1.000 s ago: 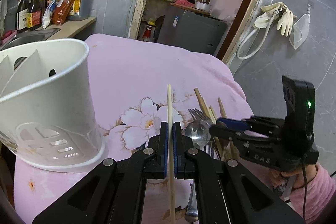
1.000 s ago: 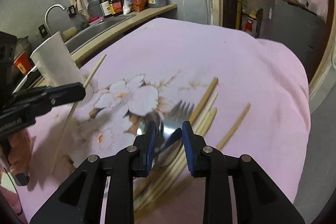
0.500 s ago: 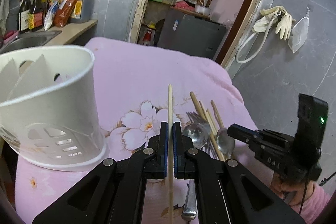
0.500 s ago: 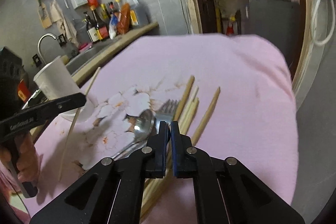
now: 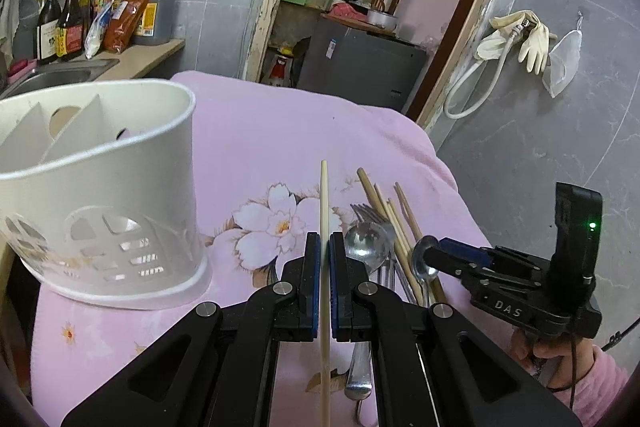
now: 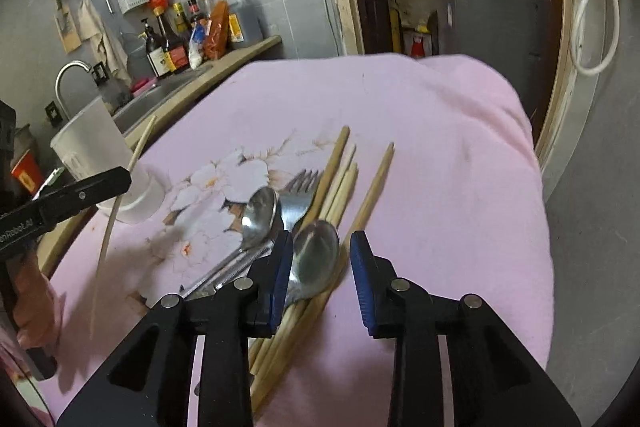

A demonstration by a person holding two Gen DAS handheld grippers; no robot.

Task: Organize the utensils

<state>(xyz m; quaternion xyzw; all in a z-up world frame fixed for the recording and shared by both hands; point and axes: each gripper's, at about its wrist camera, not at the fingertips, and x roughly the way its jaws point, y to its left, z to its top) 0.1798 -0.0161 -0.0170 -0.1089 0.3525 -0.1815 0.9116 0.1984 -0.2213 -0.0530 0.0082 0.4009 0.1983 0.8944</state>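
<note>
A: Start with the utensils. Where do they lie?

B: Most lie in a loose heap on the pink flowered cloth (image 6: 420,131) over the desk: a bundle of pale wooden chopsticks (image 6: 340,187), a steel fork (image 6: 298,195) and two steel spoons (image 6: 258,211). The nearer spoon (image 6: 316,255) rests on the chopsticks.

A: And the one off the cloth?

B: A single pale wooden chopstick (image 5: 324,203) is pinched between the narrow jaws of the left tool (image 5: 324,255), pointing forward and lifted clear of the cloth.

A: The right tool?

B: The right tool (image 6: 320,267) stands wide apart, low over the nearer spoon's bowl, gripping nothing.

A: So how far along?

B: Early, I judge. The white plastic holder with inner dividers (image 5: 120,147) stands on the cloth left of the heap, and the compartments I can see hold nothing. One chopstick is in hand; the whole heap is left.

A: What does each view add?

B: The left wrist view looks into the holder's top and shows its partitions and slotted wall. The right wrist view shows the holder (image 6: 92,147) only from outside, partly behind the left tool, but it lays out the full heap and the held chopstick's whole length, slanting in front of the holder.
</note>
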